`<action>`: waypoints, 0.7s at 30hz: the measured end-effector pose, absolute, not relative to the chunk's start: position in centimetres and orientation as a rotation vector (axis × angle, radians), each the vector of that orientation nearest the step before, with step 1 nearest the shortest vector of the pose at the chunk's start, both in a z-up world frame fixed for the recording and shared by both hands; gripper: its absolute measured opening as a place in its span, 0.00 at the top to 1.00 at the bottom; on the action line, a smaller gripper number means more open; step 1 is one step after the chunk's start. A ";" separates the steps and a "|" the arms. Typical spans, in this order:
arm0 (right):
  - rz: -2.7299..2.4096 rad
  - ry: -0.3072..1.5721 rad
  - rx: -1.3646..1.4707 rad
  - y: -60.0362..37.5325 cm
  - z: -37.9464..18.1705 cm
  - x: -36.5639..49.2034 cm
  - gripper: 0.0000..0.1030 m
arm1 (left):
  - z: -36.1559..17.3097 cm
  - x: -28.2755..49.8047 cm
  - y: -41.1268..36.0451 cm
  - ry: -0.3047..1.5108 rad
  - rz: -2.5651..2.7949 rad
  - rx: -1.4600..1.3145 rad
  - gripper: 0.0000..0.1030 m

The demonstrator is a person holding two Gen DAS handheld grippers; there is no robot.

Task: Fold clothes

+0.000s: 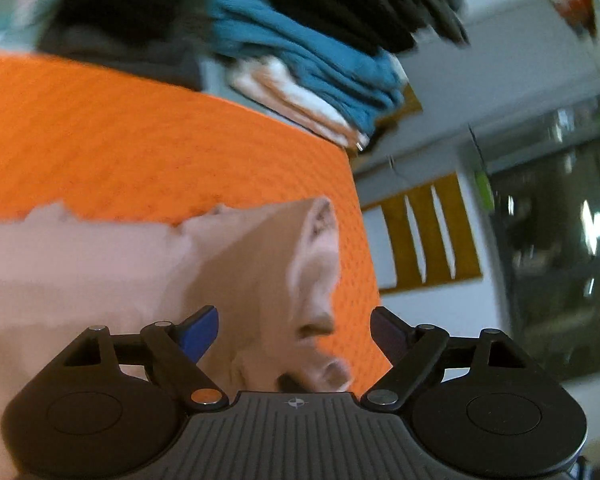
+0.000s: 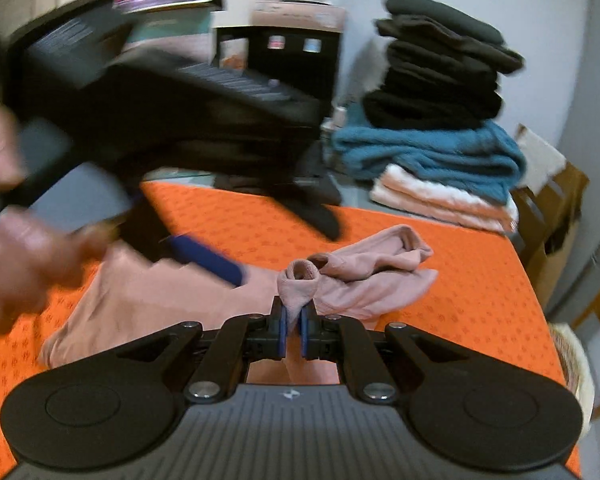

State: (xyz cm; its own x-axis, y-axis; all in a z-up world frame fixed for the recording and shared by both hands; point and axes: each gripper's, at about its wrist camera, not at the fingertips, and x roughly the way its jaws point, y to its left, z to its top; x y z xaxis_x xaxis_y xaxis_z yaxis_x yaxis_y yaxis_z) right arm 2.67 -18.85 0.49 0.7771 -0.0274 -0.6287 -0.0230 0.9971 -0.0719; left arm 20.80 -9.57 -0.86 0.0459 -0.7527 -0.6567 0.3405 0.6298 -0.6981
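A pale pink garment [image 2: 356,280] lies crumpled on the orange tablecloth [image 2: 460,264]. My right gripper [image 2: 294,334] is shut on a bunched fold of it, which sticks up between the blue pads. In the left wrist view the same pink garment [image 1: 148,276] spreads under and ahead of my left gripper [image 1: 296,334], whose jaws stand wide open over the cloth without pressing on it. The right wrist view also shows the left gripper [image 2: 204,256] blurred at the left, held by a person's hand [image 2: 24,236], its blue finger [image 2: 216,260] over the garment.
A stack of folded clothes [image 2: 440,128], black on teal on pink-white, stands at the back right of the table; the same stack [image 1: 308,64] is in the left wrist view. A wooden chair [image 2: 552,208] stands past the table's right edge. Boxes and a shelf [image 2: 292,48] stand behind.
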 end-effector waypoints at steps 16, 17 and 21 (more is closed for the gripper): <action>0.351 0.601 -0.233 -14.1 1.9 0.0 0.92 | -0.2 19.1 -7.4 1.156 -0.730 -0.063 0.86; 0.382 0.598 -0.221 -14.1 2.0 -0.3 0.91 | -0.3 19.1 -6.0 1.160 -0.713 -0.098 0.86; 0.515 0.601 -0.120 -14.9 2.6 -1.2 0.90 | -1.1 19.1 -1.2 1.158 -0.694 -0.200 0.86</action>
